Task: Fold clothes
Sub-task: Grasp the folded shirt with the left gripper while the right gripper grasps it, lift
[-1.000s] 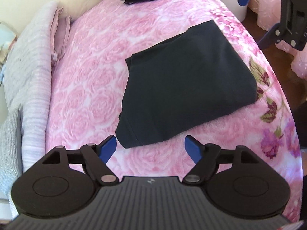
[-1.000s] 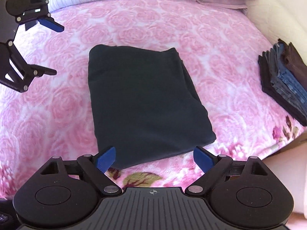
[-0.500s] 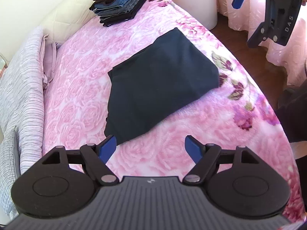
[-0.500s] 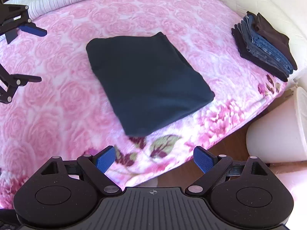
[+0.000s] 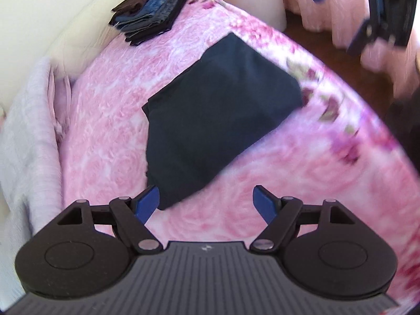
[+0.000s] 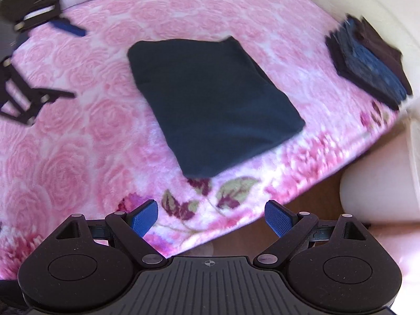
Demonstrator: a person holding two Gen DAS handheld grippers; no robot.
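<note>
A dark folded garment lies flat on the pink rose-patterned bedspread; it also shows in the right wrist view. My left gripper is open and empty, just short of the garment's near corner. My right gripper is open and empty, held back over the bed's front edge, apart from the garment. Each gripper shows in the other's view, the right one at top right and the left one at left.
A stack of folded dark and denim clothes sits at the bed's far corner, also in the left wrist view. Striped bedding lies along the left. A white bin stands on the wooden floor beside the bed.
Both grippers have drawn back and up from the folded garment, so more of the bed, the clothes stack and the floor show. Both stayed open; the garment has not moved.
</note>
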